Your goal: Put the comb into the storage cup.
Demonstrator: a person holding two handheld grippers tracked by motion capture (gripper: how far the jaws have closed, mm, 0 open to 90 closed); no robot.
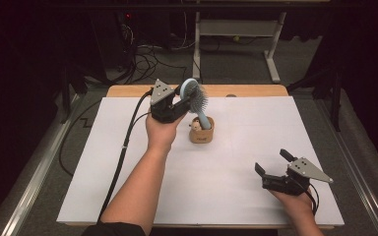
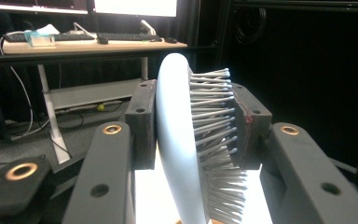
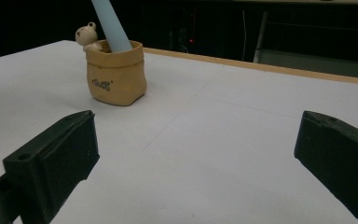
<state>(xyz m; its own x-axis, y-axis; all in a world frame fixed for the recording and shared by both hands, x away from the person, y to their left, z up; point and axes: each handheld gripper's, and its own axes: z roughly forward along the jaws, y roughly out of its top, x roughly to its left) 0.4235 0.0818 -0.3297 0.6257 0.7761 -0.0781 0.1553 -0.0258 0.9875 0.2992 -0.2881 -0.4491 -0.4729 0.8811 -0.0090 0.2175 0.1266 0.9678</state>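
The left gripper (image 1: 181, 104) is clamped on the head of the hairbrush (image 1: 196, 98), one jaw on the smooth back and one on the bristles. The brush looks light and stiff, but its bristles bend, so I think the grip may slip. The right gripper (image 1: 273, 163) has its jaws apart, holding nothing.

Brush (image 1: 195, 96) handle in the pot (image 1: 201, 133), mid-table (image 1: 103, 162)

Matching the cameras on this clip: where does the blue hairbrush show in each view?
High view: blue hairbrush above centre, head clamped by the left gripper, handle down in the tan pot.
Left gripper view: brush head at centre between the jaws.
Right gripper view: only its handle, top left.
Shared landmark: the tan pot.
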